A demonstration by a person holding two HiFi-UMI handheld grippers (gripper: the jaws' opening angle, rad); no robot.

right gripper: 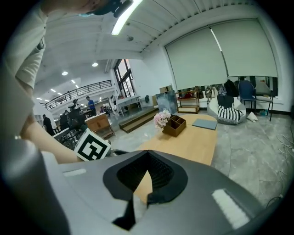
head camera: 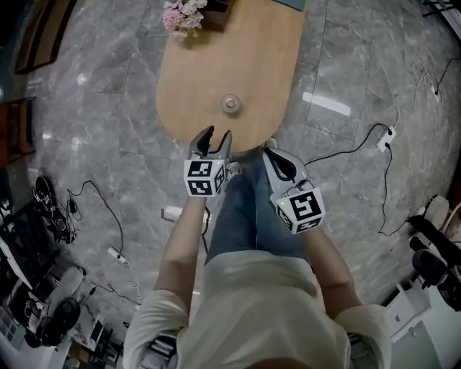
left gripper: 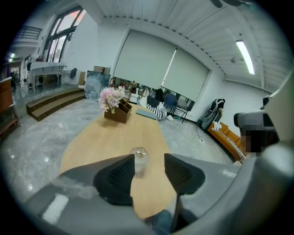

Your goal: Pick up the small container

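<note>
The small container (head camera: 230,103) is a clear, lidded jar standing upright on the light wooden oval table (head camera: 194,79), near its close end. My left gripper (head camera: 215,138) hovers at the table's near edge, just short of the jar, and is open. In the left gripper view the jar (left gripper: 138,159) shows in the gap between the dark pads (left gripper: 119,176), farther off and untouched. My right gripper (head camera: 274,150) hangs beside it to the right over the table edge, shut with nothing in it. In the right gripper view its jaws (right gripper: 148,160) meet at the tips.
A brown box with pink flowers (head camera: 184,16) stands at the table's far end, next to a flat blue-grey mat (left gripper: 148,113). The person's jeans (head camera: 248,209) press against the near edge. Cables and a power strip (head camera: 117,254) lie on the grey marble floor.
</note>
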